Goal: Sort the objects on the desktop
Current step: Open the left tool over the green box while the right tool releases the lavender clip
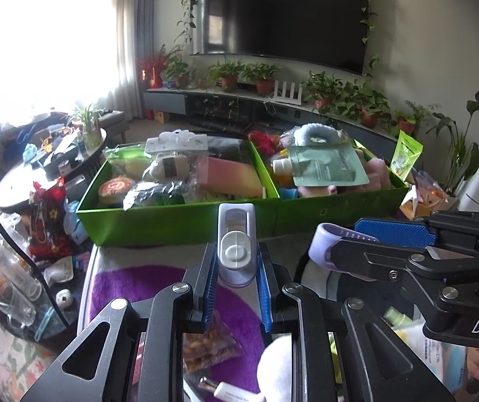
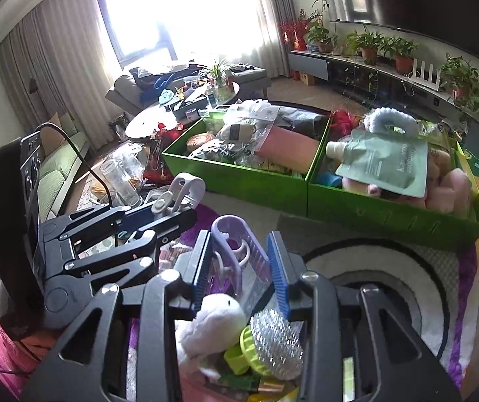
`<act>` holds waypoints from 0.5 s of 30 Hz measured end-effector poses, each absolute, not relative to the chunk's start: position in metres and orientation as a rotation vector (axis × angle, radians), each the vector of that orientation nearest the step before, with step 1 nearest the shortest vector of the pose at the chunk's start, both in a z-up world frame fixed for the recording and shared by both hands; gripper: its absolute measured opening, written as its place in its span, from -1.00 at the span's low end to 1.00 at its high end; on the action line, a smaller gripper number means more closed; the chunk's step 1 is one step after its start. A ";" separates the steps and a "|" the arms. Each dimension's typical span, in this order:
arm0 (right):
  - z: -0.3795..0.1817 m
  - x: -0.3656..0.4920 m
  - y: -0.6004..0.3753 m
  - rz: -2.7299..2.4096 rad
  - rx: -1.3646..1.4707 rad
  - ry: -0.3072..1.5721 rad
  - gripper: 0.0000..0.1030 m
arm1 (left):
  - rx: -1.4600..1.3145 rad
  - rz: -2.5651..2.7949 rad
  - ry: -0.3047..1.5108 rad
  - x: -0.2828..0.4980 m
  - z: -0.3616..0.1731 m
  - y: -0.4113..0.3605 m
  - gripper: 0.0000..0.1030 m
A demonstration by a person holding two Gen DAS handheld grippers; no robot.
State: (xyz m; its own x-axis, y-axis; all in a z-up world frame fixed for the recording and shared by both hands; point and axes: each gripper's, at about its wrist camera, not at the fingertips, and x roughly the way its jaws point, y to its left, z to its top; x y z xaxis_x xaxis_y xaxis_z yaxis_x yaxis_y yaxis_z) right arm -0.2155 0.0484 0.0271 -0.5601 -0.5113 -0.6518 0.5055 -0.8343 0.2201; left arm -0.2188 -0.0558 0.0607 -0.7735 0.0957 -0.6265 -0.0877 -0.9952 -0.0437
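A: What fills the far side of the table?

B: Two green boxes side by side, the left green box (image 1: 172,216) and the right green box (image 1: 340,206), both heaped. Much of the load is buried: a pink slab (image 1: 231,176) shows in the left one, a grey-green spouted pouch (image 1: 328,167) lies on top in the right one, and what sits under them I cannot make out.

A: And the grippers?

B: The left gripper (image 1: 236,264) has its blue pads pressed against the sides of a white and lilac clip-like piece (image 1: 236,248), held upright just short of the left box. The right gripper (image 2: 241,264) is partly closed on a lilac comb-like piece (image 2: 239,251); the pads press its edges, though its lower end is hidden behind the jaws.

A: Below them?

B: A purple and grey rug (image 1: 159,288) and loose things cut off by the gripper frames: a white plush toy (image 2: 216,318), a green-rimmed bristle brush (image 2: 273,345), a snack bag (image 1: 209,345). The window glare washes out the far left.
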 end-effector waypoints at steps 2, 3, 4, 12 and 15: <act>0.029 -0.222 0.047 -2.357 0.987 -0.018 -0.33 | -1.019 2.867 -0.020 -0.227 0.061 -0.056 -0.59; 0.030 -0.226 0.047 -2.357 0.987 -0.022 -0.33 | -1.019 2.868 -0.020 -0.230 0.061 -0.057 -0.59; 0.030 -0.230 0.046 -2.358 0.989 -0.027 -0.33 | -1.020 2.869 -0.020 -0.234 0.061 -0.058 -0.59; 0.030 -0.268 0.041 -2.388 1.007 -0.040 -0.33 | -0.986 2.859 0.011 -0.263 0.067 -0.058 -0.59; 0.028 -0.282 0.039 -2.390 1.029 -0.066 -0.33 | -0.999 2.839 0.009 -0.278 0.065 -0.059 -0.59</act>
